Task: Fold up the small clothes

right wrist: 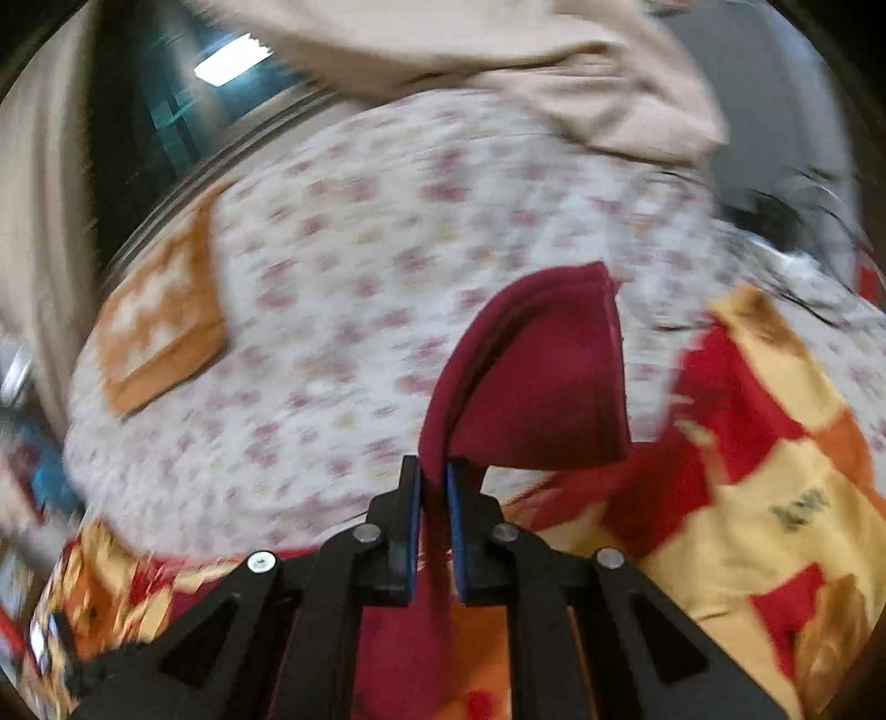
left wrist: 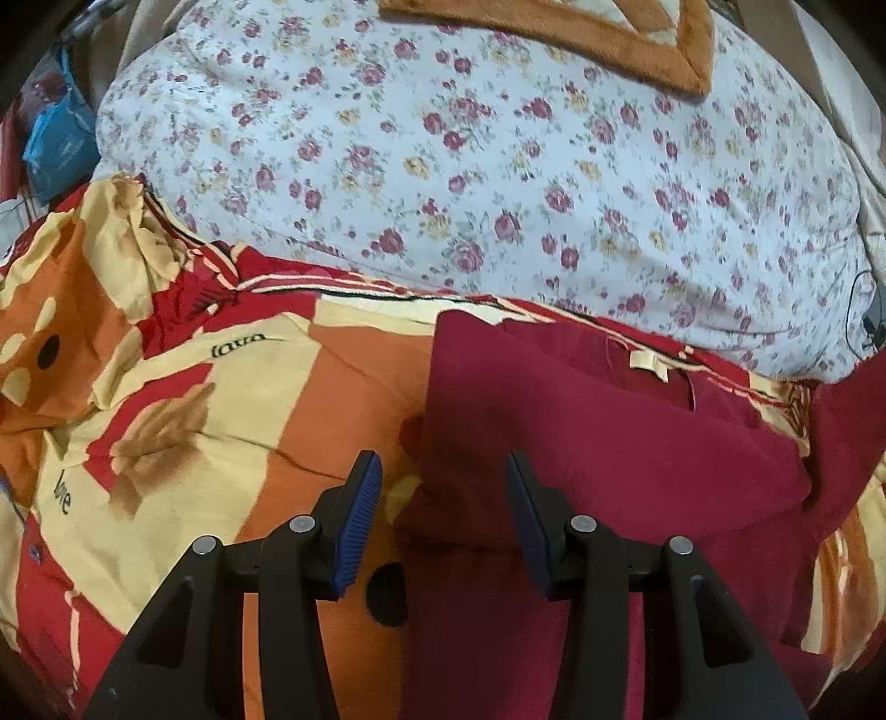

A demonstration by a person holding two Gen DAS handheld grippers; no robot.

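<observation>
Between the pads of our right tool [right wrist: 433, 520] a fold of the maroon garment [right wrist: 531, 376] is pinched tight and arches up in front of the camera, lifted off the bed. Our left tool [left wrist: 444, 509] stands partly apart with nothing between its pads, above the garment's near edge. In the left view most of the garment lies flat on the patterned bedsheet [left wrist: 232, 399], neck label [left wrist: 649, 363] showing. We judge the fold only begun: one part is raised, nothing yet laid over or squared. Beyond lies a floral quilt [left wrist: 498, 166] with an orange-bordered blanket [left wrist: 637, 33] on it; the right view, blurred, shows a beige cloth [right wrist: 498, 50].
</observation>
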